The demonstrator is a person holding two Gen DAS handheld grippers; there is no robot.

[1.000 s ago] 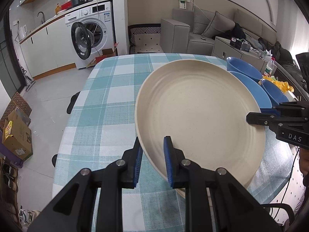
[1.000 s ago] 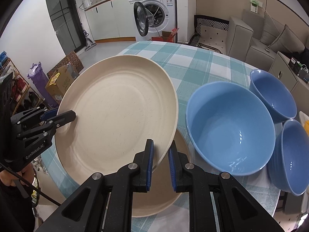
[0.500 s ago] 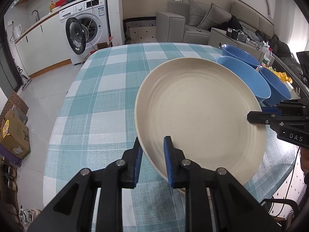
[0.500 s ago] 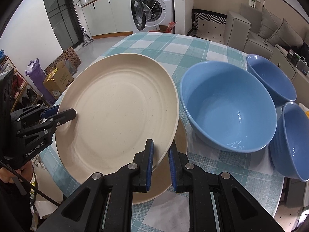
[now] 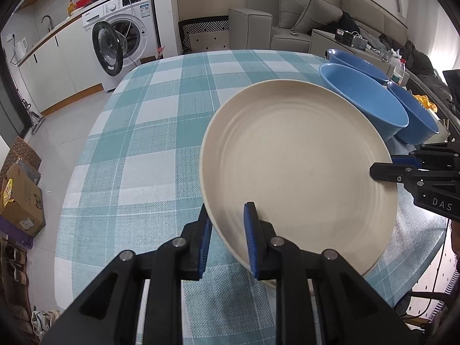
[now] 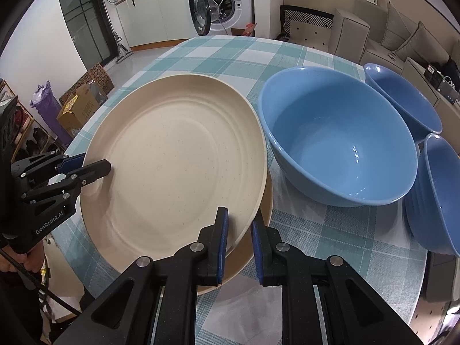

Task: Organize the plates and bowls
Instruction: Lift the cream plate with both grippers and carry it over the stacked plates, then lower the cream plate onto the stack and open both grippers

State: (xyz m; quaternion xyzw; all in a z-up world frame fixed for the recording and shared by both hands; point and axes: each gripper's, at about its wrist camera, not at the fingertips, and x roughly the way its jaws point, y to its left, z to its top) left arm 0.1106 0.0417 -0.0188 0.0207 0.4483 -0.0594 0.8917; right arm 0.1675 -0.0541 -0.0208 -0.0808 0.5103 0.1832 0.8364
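Observation:
A large cream plate (image 5: 299, 166) (image 6: 178, 172) is held from two sides just above a second cream plate (image 6: 258, 247) lying on the checked table (image 5: 149, 132). My left gripper (image 5: 227, 224) is shut on the near rim of the top plate; it shows at the left in the right wrist view (image 6: 83, 166). My right gripper (image 6: 240, 233) is shut on the opposite rim; it shows at the right in the left wrist view (image 5: 382, 166). Three blue bowls stand beside the plates: a big one (image 6: 339, 141) and two smaller ones (image 6: 402, 97) (image 6: 440, 195).
The table's round edge runs close under the plates on the side near the person. A washing machine (image 5: 123, 40) with its door open, a grey sofa (image 5: 302, 20) and cardboard boxes (image 5: 20, 195) on the floor stand around the table.
The plate, held in both grippers, has come down and towards the table's near edge, over the lower plate. Both grips have stayed the same.

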